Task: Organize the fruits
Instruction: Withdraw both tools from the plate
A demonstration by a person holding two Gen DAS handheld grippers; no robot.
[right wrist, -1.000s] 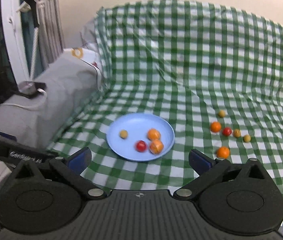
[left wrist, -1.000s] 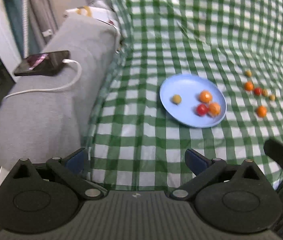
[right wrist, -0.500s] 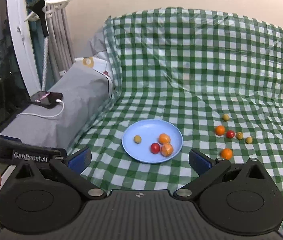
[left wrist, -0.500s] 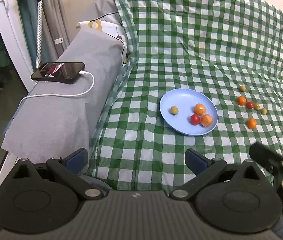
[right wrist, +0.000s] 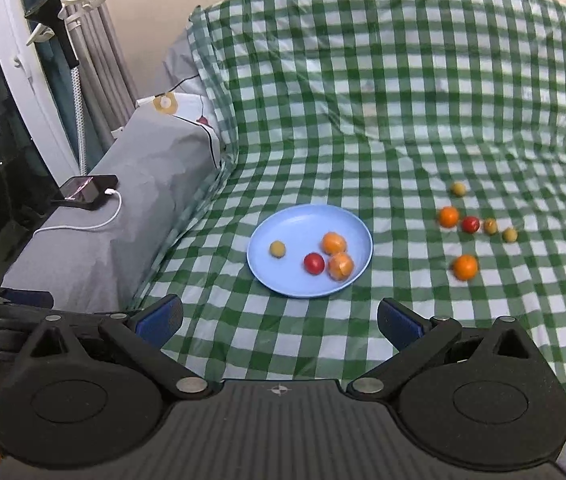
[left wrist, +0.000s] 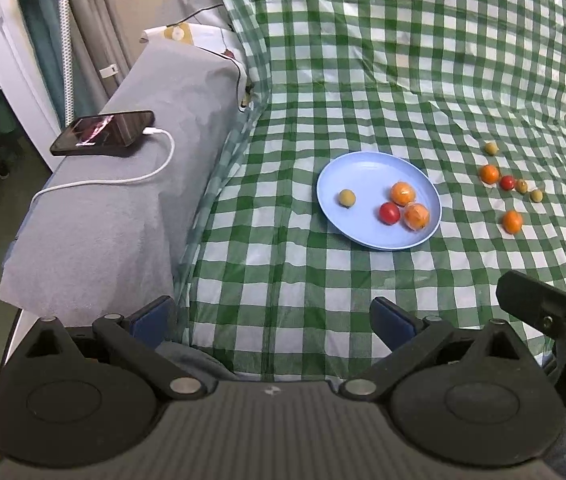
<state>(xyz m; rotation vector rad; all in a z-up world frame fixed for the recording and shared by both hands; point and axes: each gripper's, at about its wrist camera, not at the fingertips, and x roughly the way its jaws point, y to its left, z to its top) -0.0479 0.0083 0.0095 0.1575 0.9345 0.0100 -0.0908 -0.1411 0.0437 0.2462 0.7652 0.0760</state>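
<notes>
A light blue plate [left wrist: 363, 164] [right wrist: 303, 220] lies on the green checked cloth. It holds two orange fruits [left wrist: 403, 193] [right wrist: 334, 243], a red one [left wrist: 389, 213] [right wrist: 314, 263] and a small yellow-green one [left wrist: 347, 198] [right wrist: 277, 249]. Several loose fruits lie on the cloth right of the plate, among them an orange one [left wrist: 512, 221] [right wrist: 465, 267] and a red one [left wrist: 507, 182] [right wrist: 470, 224]. My left gripper [left wrist: 273, 320] and my right gripper [right wrist: 279, 320] are both open and empty, well short of the plate.
A grey covered ledge [left wrist: 123, 208] [right wrist: 135, 200] runs along the left, with a phone [left wrist: 103, 133] [right wrist: 85, 192] on a white charging cable. Curtains and a white frame [right wrist: 23, 80] stand at far left. The right gripper's body [left wrist: 555, 320] shows in the left view.
Both grippers have drawn back and up from the plate over the last second, so the plate and fruits look smaller and farther. Nothing on the cloth has moved.
</notes>
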